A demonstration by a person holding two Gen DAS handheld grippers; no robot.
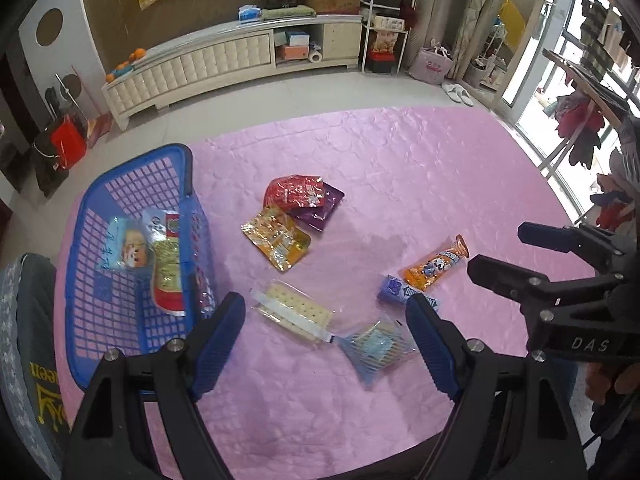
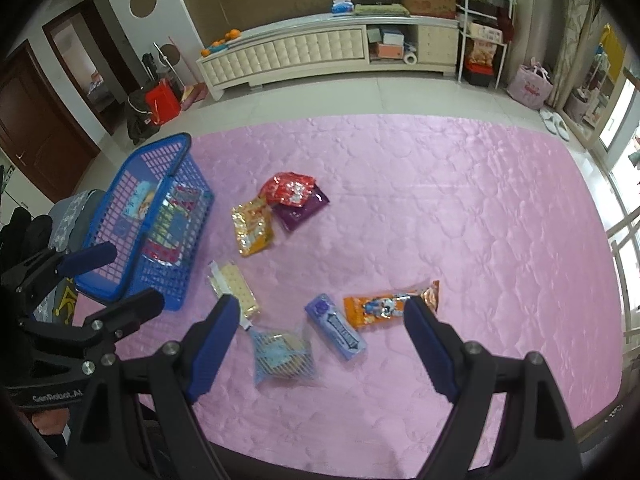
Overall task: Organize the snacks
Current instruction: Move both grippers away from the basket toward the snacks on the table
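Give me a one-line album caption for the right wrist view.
Open right gripper hovers over snack packets scattered on a pink quilted cover, beside a blue basket already holding a few.

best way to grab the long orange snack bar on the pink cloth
Grip the long orange snack bar across its narrow width at mid-length, coming from above with the right gripper. It lies flat and clear on the pink cloth; the purple gum pack crowds its left end.
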